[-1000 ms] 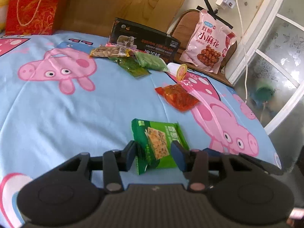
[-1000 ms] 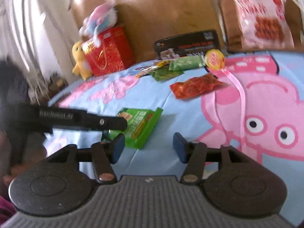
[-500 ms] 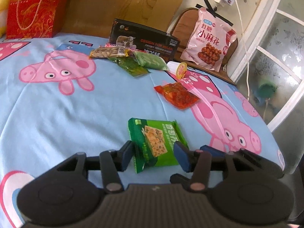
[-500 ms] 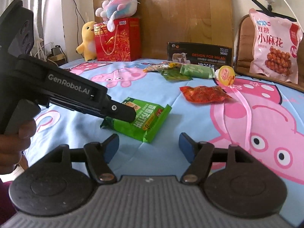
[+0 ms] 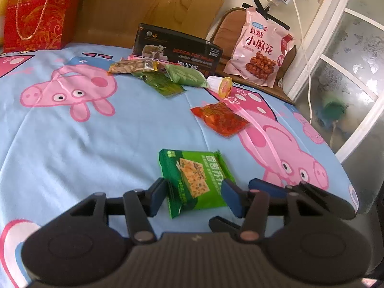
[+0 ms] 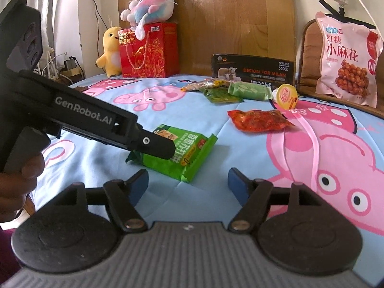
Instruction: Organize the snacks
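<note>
A green cracker packet (image 5: pixel 194 175) lies on the blue pig-print bed cover (image 5: pixel 72 156). My left gripper (image 5: pixel 194 196) straddles its near end. The jaws are opening, and the pads stand at the packet's two sides without squeezing it. In the right wrist view the same packet (image 6: pixel 184 151) lies under the left gripper's finger (image 6: pixel 156 144). My right gripper (image 6: pixel 187 184) sits just short of the packet. Its jaws are wide and still opening, with nothing between them. Farther back lie a red snack packet (image 5: pixel 220 120), a jelly cup (image 5: pixel 224 86), green packets (image 5: pixel 184 76) and a nut packet (image 5: pixel 132 66).
A black box (image 5: pixel 177 48) stands behind the snacks. A big pink snack bag (image 5: pixel 259 48) leans on a chair at the back right. A red gift bag (image 5: pixel 36 14) is at the back left. The bed's edge drops off on the right, by a white glass door (image 5: pixel 348 60).
The left jaws have spread and the green packet has flattened between them. The right jaws have widened, and the right view has steadied from a tilted blur to level.
</note>
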`<control>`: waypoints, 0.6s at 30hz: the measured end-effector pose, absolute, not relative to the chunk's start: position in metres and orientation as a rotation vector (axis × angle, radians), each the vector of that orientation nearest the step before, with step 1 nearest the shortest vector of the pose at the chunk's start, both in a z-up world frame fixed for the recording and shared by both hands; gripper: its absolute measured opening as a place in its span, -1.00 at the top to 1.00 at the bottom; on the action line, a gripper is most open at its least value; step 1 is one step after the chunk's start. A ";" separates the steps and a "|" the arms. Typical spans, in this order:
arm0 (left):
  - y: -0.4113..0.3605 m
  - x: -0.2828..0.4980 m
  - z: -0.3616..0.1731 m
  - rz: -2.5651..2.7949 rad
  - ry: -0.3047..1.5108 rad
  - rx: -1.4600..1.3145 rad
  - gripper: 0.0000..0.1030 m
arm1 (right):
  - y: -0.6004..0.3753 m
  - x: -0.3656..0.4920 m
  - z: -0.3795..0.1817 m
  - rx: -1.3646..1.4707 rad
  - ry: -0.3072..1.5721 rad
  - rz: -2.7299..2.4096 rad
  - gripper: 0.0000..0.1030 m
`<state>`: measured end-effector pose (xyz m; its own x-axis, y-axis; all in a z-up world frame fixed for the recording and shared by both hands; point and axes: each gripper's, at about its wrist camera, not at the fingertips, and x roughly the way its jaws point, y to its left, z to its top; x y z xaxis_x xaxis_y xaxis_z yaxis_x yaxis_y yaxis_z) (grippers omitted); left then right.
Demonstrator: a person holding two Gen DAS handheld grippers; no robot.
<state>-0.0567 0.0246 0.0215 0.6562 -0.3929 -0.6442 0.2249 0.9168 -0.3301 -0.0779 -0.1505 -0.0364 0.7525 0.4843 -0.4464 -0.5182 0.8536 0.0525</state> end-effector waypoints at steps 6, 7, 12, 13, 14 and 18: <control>0.028 -0.058 0.022 -0.382 0.792 -0.252 -0.17 | -0.148 -0.078 -0.036 -0.078 0.472 0.535 -0.47; 0.029 -0.059 0.023 -0.393 0.796 -0.264 -0.22 | -0.148 -0.077 -0.035 -0.079 0.474 0.531 -0.47; 0.043 -0.057 0.022 -0.435 0.828 -0.348 -0.24 | -0.145 -0.078 -0.035 -0.087 0.475 0.518 -0.47; 0.046 -0.055 0.022 -0.442 0.837 -0.366 -0.23 | -0.145 -0.077 -0.035 -0.091 0.475 0.515 -0.47; 0.047 -0.053 0.023 -0.448 0.844 -0.381 -0.23 | -0.145 -0.077 -0.035 -0.095 0.475 0.512 -0.47; 0.048 -0.044 0.024 -0.458 0.863 -0.394 -0.23 | -0.147 -0.071 -0.032 -0.087 0.487 0.506 -0.47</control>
